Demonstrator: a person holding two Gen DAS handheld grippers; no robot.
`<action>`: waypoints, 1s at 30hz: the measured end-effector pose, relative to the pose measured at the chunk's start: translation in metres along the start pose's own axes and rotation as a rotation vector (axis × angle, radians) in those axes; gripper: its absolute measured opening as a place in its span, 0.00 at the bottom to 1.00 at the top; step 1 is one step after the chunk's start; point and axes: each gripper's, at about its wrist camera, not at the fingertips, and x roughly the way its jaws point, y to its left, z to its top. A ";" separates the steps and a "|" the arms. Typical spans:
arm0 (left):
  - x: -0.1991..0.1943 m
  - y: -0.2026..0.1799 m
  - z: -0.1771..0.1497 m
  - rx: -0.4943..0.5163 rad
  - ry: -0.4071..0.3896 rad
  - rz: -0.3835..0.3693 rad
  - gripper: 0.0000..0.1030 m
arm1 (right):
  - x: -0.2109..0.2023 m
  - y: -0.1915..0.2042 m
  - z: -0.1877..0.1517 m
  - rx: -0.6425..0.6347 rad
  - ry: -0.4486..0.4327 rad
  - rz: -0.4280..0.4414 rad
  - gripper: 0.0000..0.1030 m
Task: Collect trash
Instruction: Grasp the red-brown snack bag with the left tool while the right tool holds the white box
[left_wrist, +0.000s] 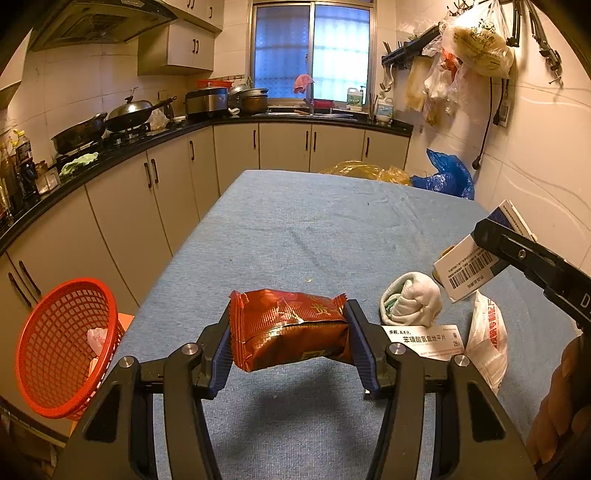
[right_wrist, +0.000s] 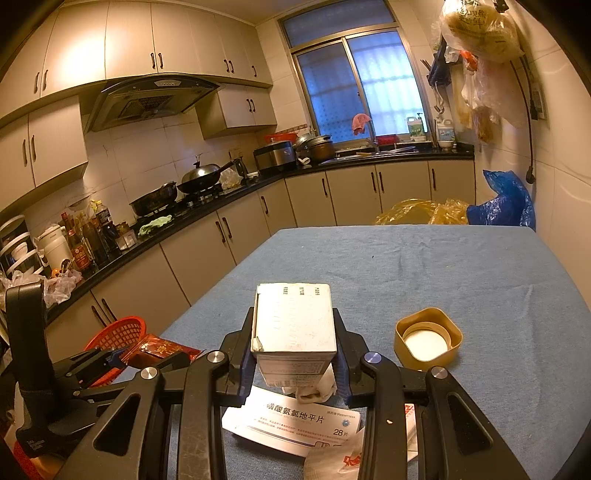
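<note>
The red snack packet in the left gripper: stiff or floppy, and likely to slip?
The red packet is probably soft and light: its foil creases and bulges between the left gripper pads, hanging clear of the table. The glossy foil could slip, though the pads press both ends. It is unlikely to break.

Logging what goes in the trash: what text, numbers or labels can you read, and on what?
"苯磺酸氨氯地平片" and "28片": flat white medicine box on the table.
Barcode; digits too small: white carton in the right gripper.
Gold characters, unreadable: red snack wrapper in the left gripper.
Red print, partly hidden: white plastic bag.
Print, blurred: hanging bag.
</note>
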 end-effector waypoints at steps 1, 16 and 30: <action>0.000 0.000 0.000 0.000 0.001 0.000 0.53 | 0.000 0.000 0.000 0.001 0.000 0.001 0.37; -0.005 0.003 -0.001 0.000 -0.002 0.003 0.53 | -0.001 -0.001 0.000 0.002 0.000 0.001 0.37; -0.020 0.008 0.001 -0.007 -0.011 0.001 0.53 | -0.001 -0.004 0.002 0.021 0.001 -0.029 0.37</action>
